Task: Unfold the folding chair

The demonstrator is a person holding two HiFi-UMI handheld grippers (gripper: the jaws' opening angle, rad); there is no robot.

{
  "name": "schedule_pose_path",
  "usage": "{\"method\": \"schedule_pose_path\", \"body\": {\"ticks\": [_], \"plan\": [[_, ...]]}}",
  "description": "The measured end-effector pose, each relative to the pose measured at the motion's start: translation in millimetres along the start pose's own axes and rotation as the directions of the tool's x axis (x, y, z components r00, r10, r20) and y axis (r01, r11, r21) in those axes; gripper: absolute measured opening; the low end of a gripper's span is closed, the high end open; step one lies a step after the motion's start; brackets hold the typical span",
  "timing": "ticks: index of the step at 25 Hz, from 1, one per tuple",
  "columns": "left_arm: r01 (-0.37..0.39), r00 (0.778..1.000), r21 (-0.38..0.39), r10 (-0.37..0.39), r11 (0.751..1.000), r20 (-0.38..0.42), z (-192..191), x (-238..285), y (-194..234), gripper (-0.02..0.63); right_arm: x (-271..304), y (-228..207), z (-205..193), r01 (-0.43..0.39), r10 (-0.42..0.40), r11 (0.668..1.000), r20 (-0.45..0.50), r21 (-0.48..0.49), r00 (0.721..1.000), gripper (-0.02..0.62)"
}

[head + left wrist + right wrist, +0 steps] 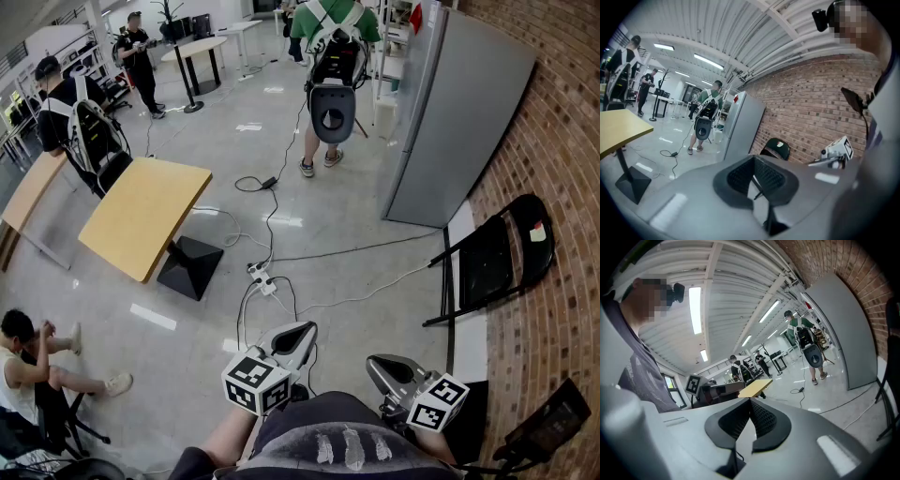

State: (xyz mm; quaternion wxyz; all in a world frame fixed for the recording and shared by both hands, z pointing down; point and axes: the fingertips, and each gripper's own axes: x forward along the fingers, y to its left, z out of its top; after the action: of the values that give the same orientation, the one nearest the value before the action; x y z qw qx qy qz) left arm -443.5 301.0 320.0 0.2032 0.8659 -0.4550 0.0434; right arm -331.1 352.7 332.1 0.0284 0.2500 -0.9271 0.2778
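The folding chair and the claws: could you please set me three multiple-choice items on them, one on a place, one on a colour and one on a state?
1. Where is the folding chair?
A. Held in a claw
B. Leaning against the brick wall
C. Standing open mid-room

2. What colour are its seat and back?
A. White
B. Yellow
C. Black

3. How are the left claw and the right claw?
A. Both shut, empty
B. Both wide open
C. Left shut on the chair

Answers:
1 B: the head view shows it propped at the bricks.
2 C: its panels are black.
3 A: each gripper view shows the pads meeting with nothing between them.
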Motion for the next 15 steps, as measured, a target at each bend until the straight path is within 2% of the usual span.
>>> {"method": "schedule_pose_path", "body": {"ticks": [3,8,12,15], "plan": [[0.031,0.999,-0.026,-0.030,0.999,0.021,2,0,15,0.003,21,-1,3,0.030,-0.030,0.999,-0.028,-0.029,0.999,0.002],[0.082,0.997,-0.031,-0.082,0.996,-0.011,-1,-2,45,0.003,41,2,-1,0.097,-0.097,0.995,-0.036,-0.004,0.995,0.002],[0.103,0.995,-0.082,-0.103,0.991,-0.002,-3,-2,65,0.003,46,8,-7,0.145,-0.146,0.989,-0.081,-0.011,0.986,0.002],[0.112,0.994,-0.087,-0.112,0.990,-0.005,-2,-1,71,0.003,59,12,-6,0.125,-0.126,0.992,-0.102,-0.016,0.987,0.002]]}}
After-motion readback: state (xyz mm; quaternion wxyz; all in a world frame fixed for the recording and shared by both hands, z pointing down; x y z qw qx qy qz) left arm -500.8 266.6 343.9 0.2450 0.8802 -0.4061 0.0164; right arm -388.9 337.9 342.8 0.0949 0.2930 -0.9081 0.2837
